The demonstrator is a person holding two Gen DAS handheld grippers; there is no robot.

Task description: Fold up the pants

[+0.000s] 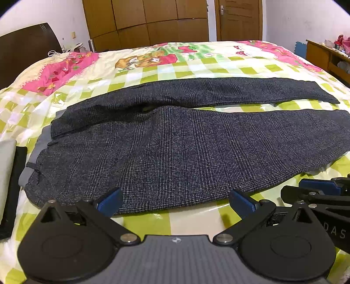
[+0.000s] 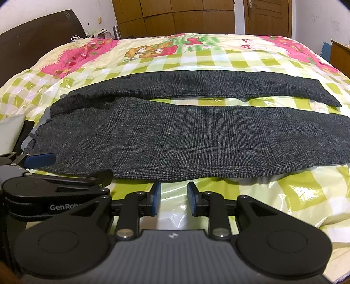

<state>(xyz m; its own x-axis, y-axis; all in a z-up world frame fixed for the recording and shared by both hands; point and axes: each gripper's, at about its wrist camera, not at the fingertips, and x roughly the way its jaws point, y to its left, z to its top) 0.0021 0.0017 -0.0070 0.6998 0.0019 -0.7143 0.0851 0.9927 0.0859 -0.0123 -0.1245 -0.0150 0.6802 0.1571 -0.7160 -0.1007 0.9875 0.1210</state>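
Note:
Dark grey checked pants [image 1: 175,142] lie flat on the bed, waist at the left, both legs running right with a gap between them; they also show in the right wrist view [image 2: 186,139]. My left gripper [image 1: 176,202] is wide open and empty at the near edge of the pants, below the hip and thigh. My right gripper [image 2: 173,197] is open with a narrow gap, empty, just short of the near leg's edge. The right gripper shows at the right edge of the left wrist view [image 1: 317,192], and the left gripper shows at the left of the right wrist view [image 2: 65,168].
The bed cover [image 1: 196,65] is green checked with pink cartoon prints under shiny plastic. A dark headboard [image 1: 28,48] stands at the left, wooden wardrobes [image 1: 148,19] and a door at the back, a wooden cabinet [image 1: 328,59] at the right. Grey and black items [image 1: 13,174] lie left of the waistband.

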